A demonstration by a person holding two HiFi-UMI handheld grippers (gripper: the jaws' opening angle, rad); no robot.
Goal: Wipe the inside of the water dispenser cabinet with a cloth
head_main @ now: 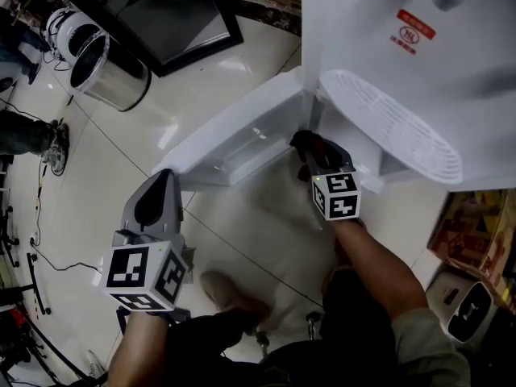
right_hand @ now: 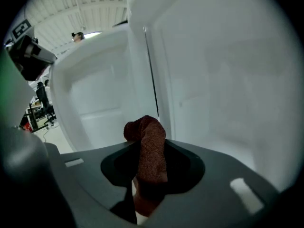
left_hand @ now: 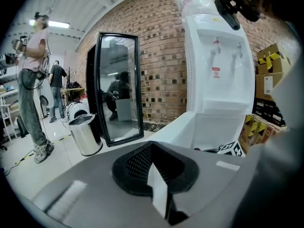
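The white water dispenser [head_main: 419,63] stands at the upper right, and its cabinet door [head_main: 234,131] is swung open to the left. My right gripper [head_main: 308,147] reaches into the opening beside the hinge, shut on a reddish-brown cloth [right_hand: 148,148]. In the right gripper view the cloth sticks up between the jaws, in front of the white inner wall [right_hand: 223,80] and the door's inner face [right_hand: 95,94]. My left gripper [head_main: 160,190] hangs over the floor left of the door, shut and holding nothing. In the left gripper view the left gripper [left_hand: 153,175] faces the dispenser [left_hand: 216,80].
A steel bin [head_main: 109,75] and a black-framed glass panel [head_main: 169,14] stand on the tiled floor at the upper left. Cardboard boxes [head_main: 472,224] sit right of the dispenser. A person [left_hand: 33,84] stands far off to the left, and cables [head_main: 32,248] lie on the floor.
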